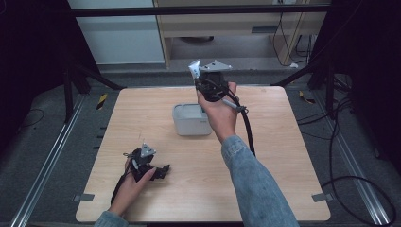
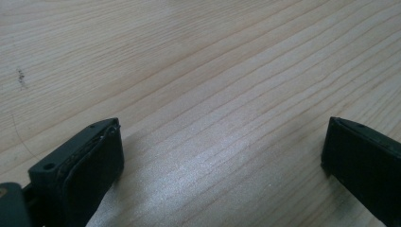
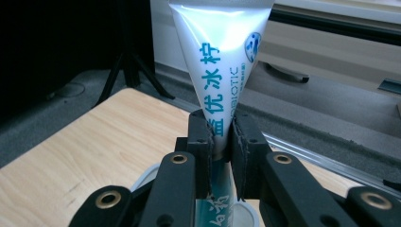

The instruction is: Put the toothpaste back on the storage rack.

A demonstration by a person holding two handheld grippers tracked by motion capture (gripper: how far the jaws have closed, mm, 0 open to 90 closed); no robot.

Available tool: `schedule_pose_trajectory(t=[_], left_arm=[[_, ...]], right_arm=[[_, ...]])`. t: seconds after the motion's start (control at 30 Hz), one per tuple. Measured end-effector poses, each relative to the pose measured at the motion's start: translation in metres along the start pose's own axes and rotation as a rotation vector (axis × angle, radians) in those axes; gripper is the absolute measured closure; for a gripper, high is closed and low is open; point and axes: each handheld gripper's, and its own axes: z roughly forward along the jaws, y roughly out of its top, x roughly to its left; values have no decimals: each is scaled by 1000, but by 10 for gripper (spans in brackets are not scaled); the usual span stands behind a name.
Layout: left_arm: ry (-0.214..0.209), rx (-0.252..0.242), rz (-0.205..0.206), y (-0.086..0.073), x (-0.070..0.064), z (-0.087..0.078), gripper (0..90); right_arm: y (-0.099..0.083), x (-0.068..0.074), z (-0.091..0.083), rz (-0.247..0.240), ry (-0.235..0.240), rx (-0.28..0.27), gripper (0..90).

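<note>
A white tube (image 3: 222,52) with blue lettering stands upright, flat crimped end up, and my right gripper (image 3: 220,142) is shut on its middle. In the high view the right gripper (image 1: 198,81) is raised above the far side of a pale grey container (image 1: 189,128), and the tube's flat end (image 1: 194,69) sticks up beside its grey plate. The tube's lower end reaches down toward the container's rim (image 3: 142,182). My left gripper (image 1: 164,171) lies low on the table's front left. Its jaws stand wide apart over bare wood, so the left gripper (image 2: 222,156) is open and holds nothing.
The wooden table (image 1: 274,156) has bare wood around the container. The right gripper's black cable (image 1: 247,127) hangs along the forearm. Beyond the far edge are dark stand legs (image 1: 90,75), floor rails and cables.
</note>
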Motion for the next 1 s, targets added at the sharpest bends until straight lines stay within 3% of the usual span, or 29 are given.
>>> schedule_pose_trajectory(t=[0.6, 1.0], left_arm=[[0, -1, 0, 0, 0, 0, 0], [0, -1, 0, 0, 0, 0, 0]], right_arm=[[7, -5, 26, 25, -20, -46, 794], [6, -6, 32, 21, -28, -76, 794]])
